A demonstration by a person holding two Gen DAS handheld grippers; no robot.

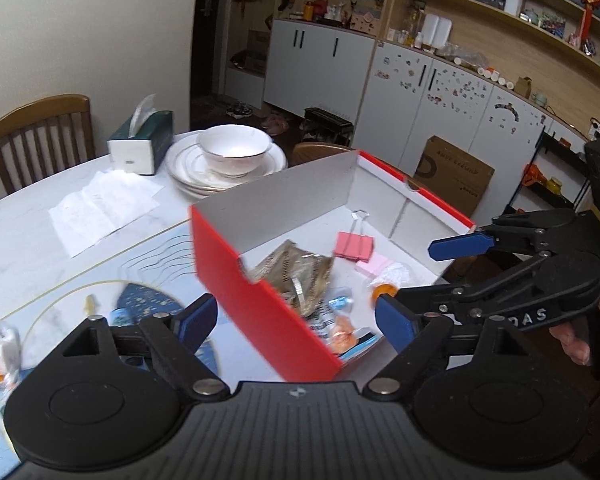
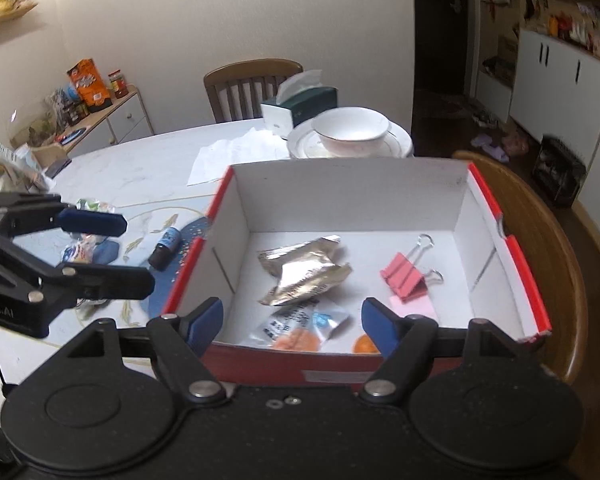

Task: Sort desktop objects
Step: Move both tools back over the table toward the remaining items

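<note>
Item: red box [image 2: 530, 280], white inside, at the table's [image 2: 148, 160] near right edge. Contents we logged: silver foil packet [image 2: 304, 270] at centre; pink binder clip [image 2: 406, 276] at 3 o'clock of it; pink sticky notes [image 2: 418, 308] just beside the clip, at its 6 o'clock; printed sachets [image 2: 300, 322] and an orange-capped item [image 2: 364, 346] along the near wall.

Item: left gripper [image 1: 296, 320], jaws apart, empty, poised above the box's near left corner. Item: right gripper [image 2: 292, 318], jaws apart, empty, over the box's near wall.

Still unsorted, on the blue-patterned mat [image 2: 192, 248] at 9 o'clock of the box: small dark bottle [image 2: 165, 249] lying on its side, wrapped snacks [image 2: 82, 250] beyond it at 9 o'clock. Elsewhere, well apart at 12 o'clock: bowl [image 2: 350, 130] on stacked plates [image 2: 400, 142], tissue box [image 2: 300, 106], loose paper [image 2: 236, 152].

Our judgement: the next pick was the bottle, and it belonged to the left gripper. We advised closing across the body, not the cap, since a round bottle on its side may roll; then lifting clear of the red wall before releasing low over a bare patch of box floor.
</note>
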